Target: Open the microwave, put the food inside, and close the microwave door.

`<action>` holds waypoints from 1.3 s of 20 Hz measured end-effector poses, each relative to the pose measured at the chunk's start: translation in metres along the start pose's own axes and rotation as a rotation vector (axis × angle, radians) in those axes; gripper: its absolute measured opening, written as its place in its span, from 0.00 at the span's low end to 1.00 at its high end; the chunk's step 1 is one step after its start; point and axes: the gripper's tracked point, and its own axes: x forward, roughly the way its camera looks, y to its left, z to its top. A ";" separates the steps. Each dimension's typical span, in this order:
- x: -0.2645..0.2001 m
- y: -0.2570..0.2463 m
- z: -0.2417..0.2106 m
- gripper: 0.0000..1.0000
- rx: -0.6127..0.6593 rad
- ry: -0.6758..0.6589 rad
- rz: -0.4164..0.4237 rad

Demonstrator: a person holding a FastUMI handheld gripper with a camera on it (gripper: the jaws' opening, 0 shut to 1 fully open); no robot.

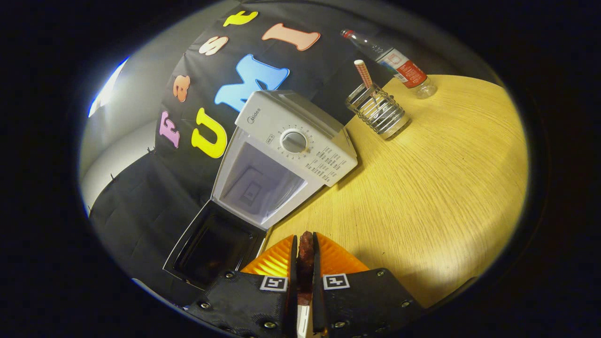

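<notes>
The tongs (305,251) sat tilted at the bottom centre of the frame, clenched on a dark reddish piece of food (306,249) pinched between both fingers. Just ahead, left of centre, the white microwave (300,126) stood on the wooden bench (422,188) with its door (211,244) swung open toward the lower left, baring a pale, empty-looking cavity. In the upper right, a wire holder (378,112) with a checked straw (364,72) stood near a plastic bottle (394,61).
</notes>
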 end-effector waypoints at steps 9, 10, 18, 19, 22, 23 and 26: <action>-0.017 0.049 0.020 0.13 -0.005 -0.047 0.020; -0.017 0.049 0.018 0.13 0.010 -0.040 0.011; 0.003 0.102 0.028 0.13 0.018 -0.082 0.061; 0.010 0.109 0.027 0.13 0.018 -0.085 0.066; 0.037 0.130 0.028 0.12 -0.017 -0.111 0.068; 0.048 0.135 0.027 0.12 -0.035 -0.120 0.060; 0.079 0.151 0.023 0.12 -0.057 -0.147 0.048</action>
